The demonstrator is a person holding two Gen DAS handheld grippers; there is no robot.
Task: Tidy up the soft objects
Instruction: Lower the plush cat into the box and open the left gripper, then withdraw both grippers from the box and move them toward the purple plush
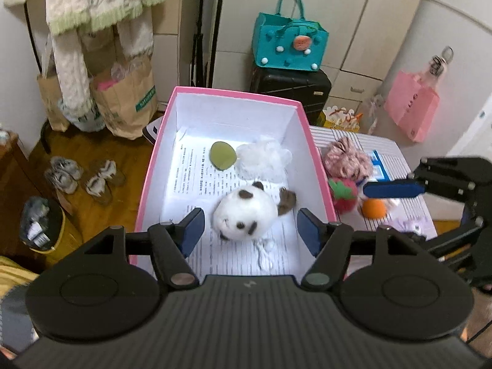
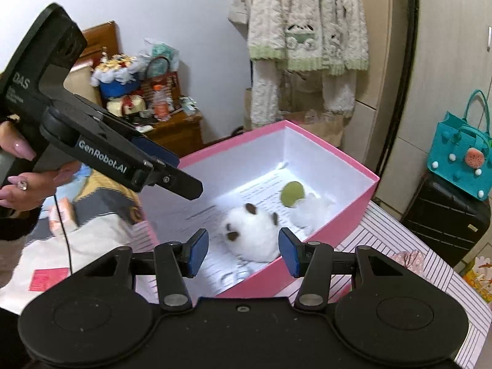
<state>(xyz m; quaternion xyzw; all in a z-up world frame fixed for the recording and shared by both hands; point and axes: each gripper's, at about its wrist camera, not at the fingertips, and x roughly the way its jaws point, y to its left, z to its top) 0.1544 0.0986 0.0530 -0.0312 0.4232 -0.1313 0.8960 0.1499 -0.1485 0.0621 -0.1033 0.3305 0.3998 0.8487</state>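
A pink box (image 1: 316, 160) with a white, paper-lined inside holds a white-and-brown panda plush (image 1: 246, 212), a green round pad (image 1: 223, 155) and a white fluffy puff (image 1: 264, 158). My left gripper (image 1: 250, 230) hangs open above the box's near end, the panda below it and untouched. My right gripper (image 1: 384, 190) reaches in from the right over the loose toys. In the right wrist view, the right gripper (image 2: 243, 252) stands open and empty above the box wall (image 2: 353, 209), with the panda (image 2: 255, 233) beyond. A hand holds the left gripper (image 2: 190, 189) at upper left.
Right of the box on the striped table lie a pink-brown scrunchie (image 1: 347, 158), a red strawberry plush (image 1: 343, 195), an orange ball (image 1: 373, 207) and a purple toy (image 1: 409, 226). A teal bag (image 1: 289, 46) sits on a black suitcase (image 1: 292, 87). Slippers and paper bags are on the floor, left.
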